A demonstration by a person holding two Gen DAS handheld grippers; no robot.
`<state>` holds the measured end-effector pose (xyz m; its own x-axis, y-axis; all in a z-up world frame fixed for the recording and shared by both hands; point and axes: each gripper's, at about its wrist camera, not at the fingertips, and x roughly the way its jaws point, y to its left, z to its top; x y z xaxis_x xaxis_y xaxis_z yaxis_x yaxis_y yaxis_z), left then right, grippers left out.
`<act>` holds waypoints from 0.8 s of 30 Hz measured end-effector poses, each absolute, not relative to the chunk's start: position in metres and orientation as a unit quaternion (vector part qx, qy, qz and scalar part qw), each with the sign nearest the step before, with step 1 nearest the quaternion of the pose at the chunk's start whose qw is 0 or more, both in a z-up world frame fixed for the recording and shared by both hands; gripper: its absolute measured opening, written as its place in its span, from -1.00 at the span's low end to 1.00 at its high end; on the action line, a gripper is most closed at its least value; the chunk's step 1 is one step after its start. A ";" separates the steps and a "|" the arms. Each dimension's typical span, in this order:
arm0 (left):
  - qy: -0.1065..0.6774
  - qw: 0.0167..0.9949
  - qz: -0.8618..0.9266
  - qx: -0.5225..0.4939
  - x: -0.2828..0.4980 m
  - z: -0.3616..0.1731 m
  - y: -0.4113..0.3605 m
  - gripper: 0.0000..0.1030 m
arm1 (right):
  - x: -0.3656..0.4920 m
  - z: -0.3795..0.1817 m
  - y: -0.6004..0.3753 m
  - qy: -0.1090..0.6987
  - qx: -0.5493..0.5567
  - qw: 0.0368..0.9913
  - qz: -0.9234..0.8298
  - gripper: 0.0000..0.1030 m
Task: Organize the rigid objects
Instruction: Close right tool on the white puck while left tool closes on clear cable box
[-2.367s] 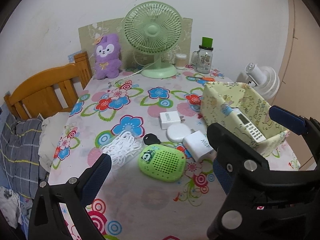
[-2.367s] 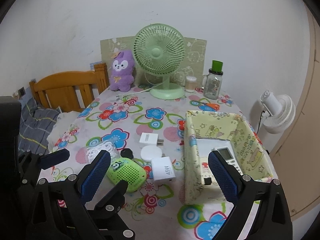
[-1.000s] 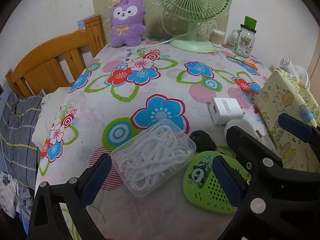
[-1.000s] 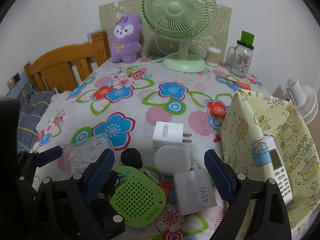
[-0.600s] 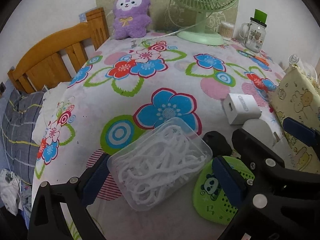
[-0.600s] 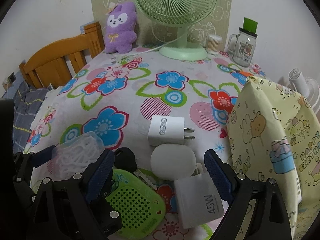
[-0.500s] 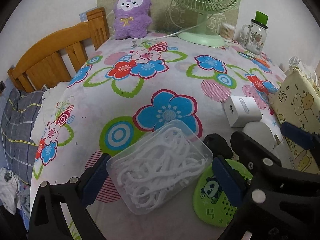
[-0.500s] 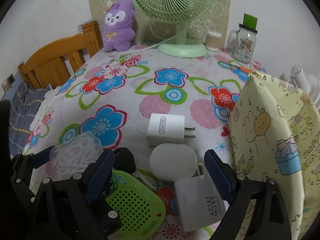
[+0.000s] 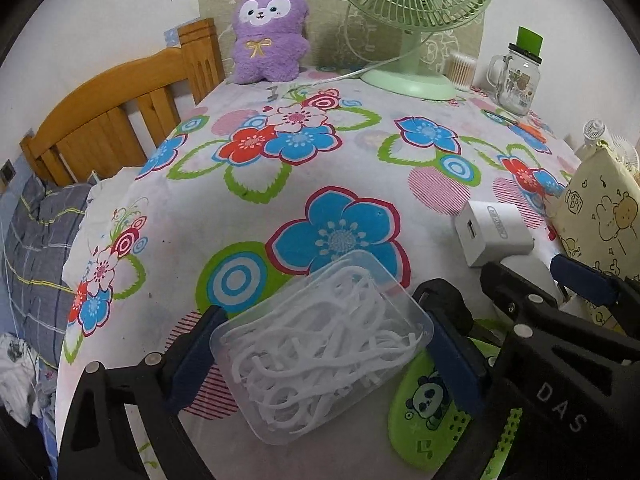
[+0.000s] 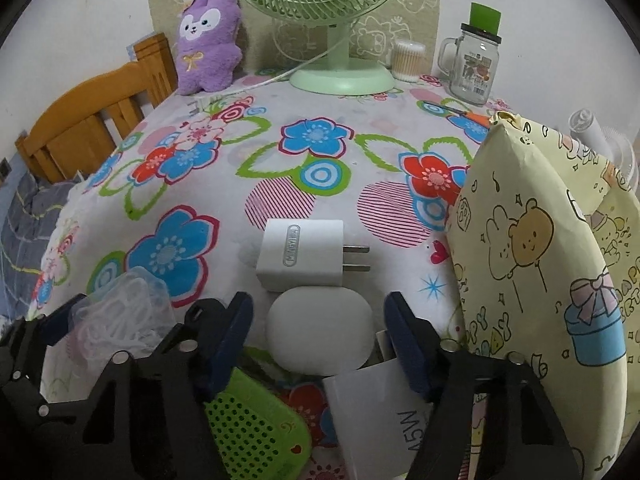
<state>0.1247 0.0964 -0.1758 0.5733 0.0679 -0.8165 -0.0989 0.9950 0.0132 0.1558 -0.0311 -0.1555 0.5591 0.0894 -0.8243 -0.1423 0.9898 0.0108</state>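
Observation:
A clear plastic box of white floss picks (image 9: pixel 320 344) lies on the flowered tablecloth (image 9: pixel 280 184). It sits between the fingers of my left gripper (image 9: pixel 322 360), which stands wide, with the pads right at the box's ends. My right gripper (image 10: pixel 320 336) is closing around a white rounded case (image 10: pixel 320 328), with a small gap still visible on each side. Just beyond the case lies a white plug charger (image 10: pixel 302 254). A 45W charger (image 10: pixel 380 412) and a green panda speaker (image 10: pixel 256 428) lie under the right gripper. The yellow cartoon fabric bin (image 10: pixel 532 240) stands to the right.
A small black item (image 9: pixel 440 300) lies beside the floss box. At the table's far edge stand a green fan (image 10: pixel 340 76), a purple plush (image 10: pixel 208 40), a cotton-swab jar (image 10: pixel 408 60) and a glass mug (image 10: pixel 472 68). A wooden headboard (image 9: pixel 108 120) and bedding are on the left.
The right gripper's fingers have drawn much closer together around the white case as it sank toward it. The floss box now sits fully between the left gripper's fingers, whose spacing looks unchanged.

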 end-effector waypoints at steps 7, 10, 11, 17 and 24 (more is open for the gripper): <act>0.458 0.888 0.042 -0.018 0.125 -0.175 0.098 0.87 | 0.156 -0.155 -0.031 0.462 -0.030 0.884 0.068 0.18; 0.456 0.889 0.041 -0.019 0.122 -0.173 0.097 0.87 | 0.154 -0.153 -0.029 0.462 -0.027 0.883 0.077 0.09; 0.455 0.889 0.043 -0.016 0.122 -0.172 0.096 0.87 | 0.154 -0.153 -0.027 0.463 -0.025 0.882 0.081 0.09; 0.448 0.893 0.042 -0.019 0.114 -0.165 0.095 0.87 | 0.147 -0.147 -0.026 0.457 -0.022 0.885 0.089 0.09; 0.436 0.899 0.044 -0.020 0.104 -0.153 0.094 0.87 | 0.137 -0.134 -0.029 0.444 -0.018 0.891 0.093 0.08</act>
<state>0.1035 0.0938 -0.1531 0.6161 0.0614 -0.7853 -0.0970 0.9953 0.0016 0.1369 -0.0286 -0.1340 0.5888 0.1499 -0.7943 -0.1817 0.9820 0.0506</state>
